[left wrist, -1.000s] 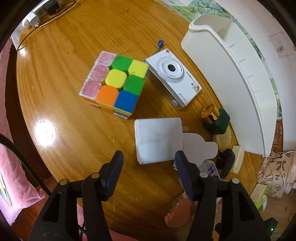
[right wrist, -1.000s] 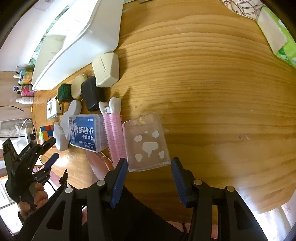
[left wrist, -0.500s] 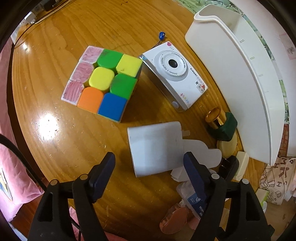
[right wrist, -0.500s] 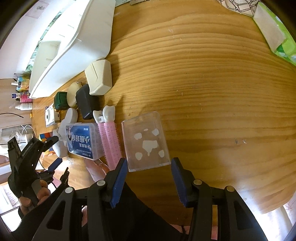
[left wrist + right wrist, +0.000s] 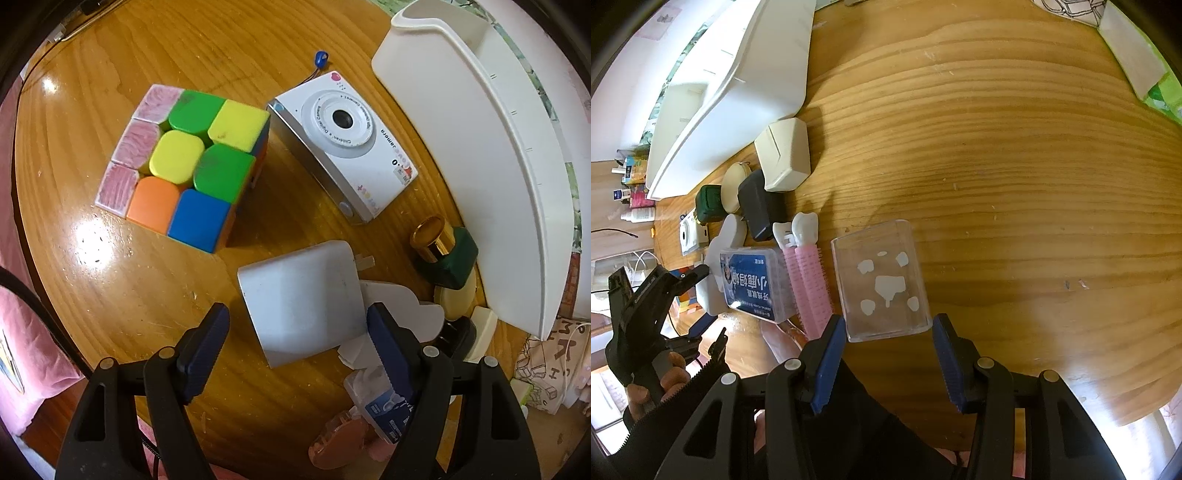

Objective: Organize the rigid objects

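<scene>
My left gripper (image 5: 295, 339) is open, its fingers on either side of the near end of a white plug adapter (image 5: 303, 299) lying on the wooden table; neither touches it. Beyond it lie a colourful puzzle cube (image 5: 184, 166) and a white toy camera (image 5: 343, 144). My right gripper (image 5: 890, 354) is open just short of a clear plastic box (image 5: 882, 284). Left of that box lie pink hair rollers (image 5: 810, 273) and a blue-labelled floss box (image 5: 753, 284). The left gripper also shows in the right wrist view (image 5: 683, 295).
A long white organizer tray (image 5: 491, 147) stands along the back, also in the right wrist view (image 5: 738, 81). Near it lie a green bottle with gold cap (image 5: 443, 251), a beige case (image 5: 783, 155), a dark case (image 5: 757, 203) and a round cream tin (image 5: 735, 184). A green packet (image 5: 1141, 59) lies far right.
My left gripper has opened wider and moved forward, so the white adapter now lies between its fingers. My right gripper has edged closer to the clear box.
</scene>
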The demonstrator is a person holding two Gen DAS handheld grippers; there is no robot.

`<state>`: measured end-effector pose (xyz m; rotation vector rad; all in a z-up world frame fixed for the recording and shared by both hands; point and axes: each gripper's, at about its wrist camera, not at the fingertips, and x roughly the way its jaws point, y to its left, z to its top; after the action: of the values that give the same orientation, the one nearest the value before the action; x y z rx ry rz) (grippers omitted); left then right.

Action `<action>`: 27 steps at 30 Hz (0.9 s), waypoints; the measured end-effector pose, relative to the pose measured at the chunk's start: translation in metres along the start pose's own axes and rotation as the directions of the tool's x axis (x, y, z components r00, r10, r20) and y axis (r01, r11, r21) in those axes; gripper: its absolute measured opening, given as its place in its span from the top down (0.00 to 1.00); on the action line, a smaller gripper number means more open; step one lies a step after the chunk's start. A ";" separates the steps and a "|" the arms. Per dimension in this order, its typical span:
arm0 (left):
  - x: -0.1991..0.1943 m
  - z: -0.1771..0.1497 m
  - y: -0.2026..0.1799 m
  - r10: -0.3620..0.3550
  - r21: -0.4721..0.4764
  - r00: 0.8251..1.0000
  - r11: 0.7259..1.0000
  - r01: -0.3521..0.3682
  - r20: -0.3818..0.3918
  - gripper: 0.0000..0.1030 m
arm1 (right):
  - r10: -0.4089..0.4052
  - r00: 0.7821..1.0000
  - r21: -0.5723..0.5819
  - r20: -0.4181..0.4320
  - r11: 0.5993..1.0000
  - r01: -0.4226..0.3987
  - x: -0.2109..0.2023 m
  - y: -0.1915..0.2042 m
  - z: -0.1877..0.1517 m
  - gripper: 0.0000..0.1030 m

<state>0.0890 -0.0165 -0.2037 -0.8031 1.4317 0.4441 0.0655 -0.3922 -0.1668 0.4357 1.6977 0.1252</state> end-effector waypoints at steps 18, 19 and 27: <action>0.004 -0.009 0.014 -0.034 0.021 0.999 0.999 0.033 0.013 0.38 | -0.007 1.000 -0.021 0.023 1.000 0.008 -0.005 0.008 -0.001 0.52; 0.002 -0.013 0.016 -0.031 0.023 0.999 0.999 0.031 0.013 0.38 | -0.008 1.000 -0.025 0.026 1.000 0.009 -0.006 0.009 -0.002 0.52; -0.007 -0.034 0.035 -0.039 0.055 0.999 0.998 0.038 0.021 0.39 | -0.010 0.999 -0.096 0.053 0.995 0.016 -0.010 0.028 -0.013 0.53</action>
<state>0.0397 -0.0156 -0.2034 -0.7785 1.3995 0.3821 0.0597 -0.3677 -0.1454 0.3528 1.6358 0.1843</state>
